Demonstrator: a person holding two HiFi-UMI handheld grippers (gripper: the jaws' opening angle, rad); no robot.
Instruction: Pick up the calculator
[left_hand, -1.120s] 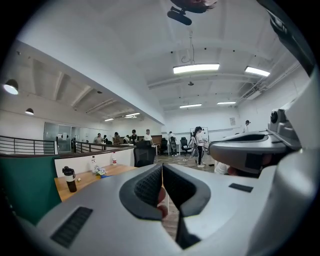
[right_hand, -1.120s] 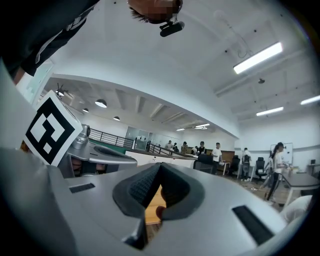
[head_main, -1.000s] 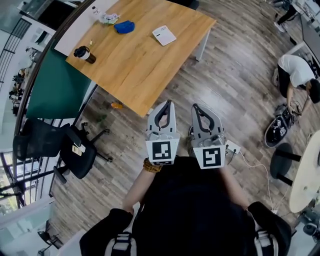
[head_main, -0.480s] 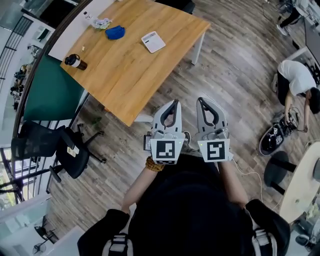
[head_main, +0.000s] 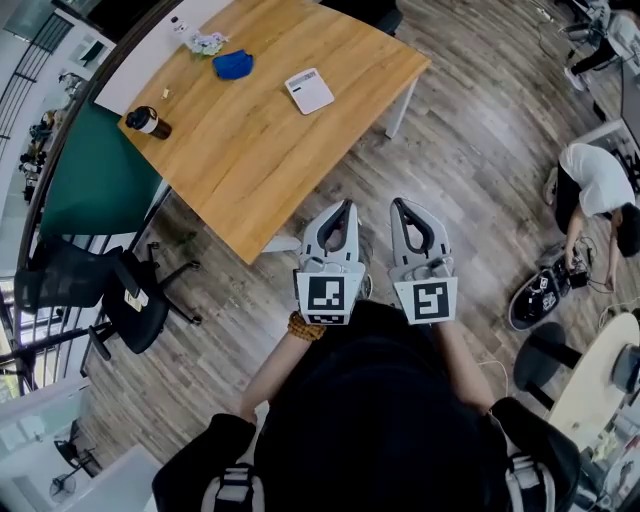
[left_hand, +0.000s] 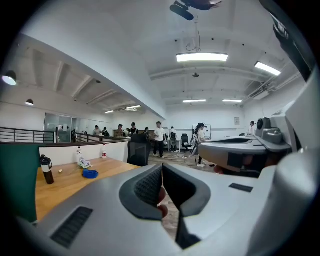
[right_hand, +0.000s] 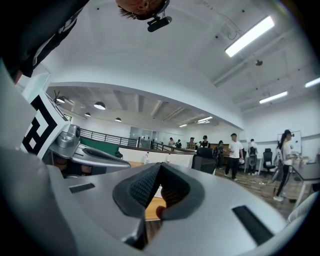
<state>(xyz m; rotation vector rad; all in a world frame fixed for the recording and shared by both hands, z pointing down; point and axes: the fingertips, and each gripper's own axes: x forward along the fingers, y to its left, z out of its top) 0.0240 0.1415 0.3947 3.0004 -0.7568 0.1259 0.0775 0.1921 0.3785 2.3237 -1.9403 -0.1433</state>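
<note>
Okay, head view first. Both tools are over the wood floor, off the wooden table's (head_main: 250, 175) near corner and not over its top. The left gripper (head_main: 346, 204) and right gripper (head_main: 400, 203) sit side by side, tips pointing toward the table. Each jaw pair meets at the tips with nothing in the loop behind them. The white calculator (head_main: 309, 90) lies flat on the table's far half, toward its right corner and well apart from both grippers. A blue cloth-like lump (head_main: 232, 65) sits near the table's far edge. A dark lidded cup (head_main: 147, 122) stands at the table's left corner.

Left gripper view: the jaws are clenched together and empty. The tabletop (left_hand: 65, 182) shows to their left with the cup (left_hand: 46, 170) and the blue lump (left_hand: 90, 174). We can't spot the calculator here.

Right gripper view: the jaws are pressed tip to tip, with nothing between them. A strip of table (right_hand: 150, 207) shows under the closed tips. A pale patch on it may be the calculator, but we can't confirm that.

We judge the step as approach only, with no contact yet. Next we'd need one gripper carried in over the table to the calculator and its jaws released wide. It then has to come down over the thin body and close on two opposite edges. It's flat and low, so there's little to bite.
</note>
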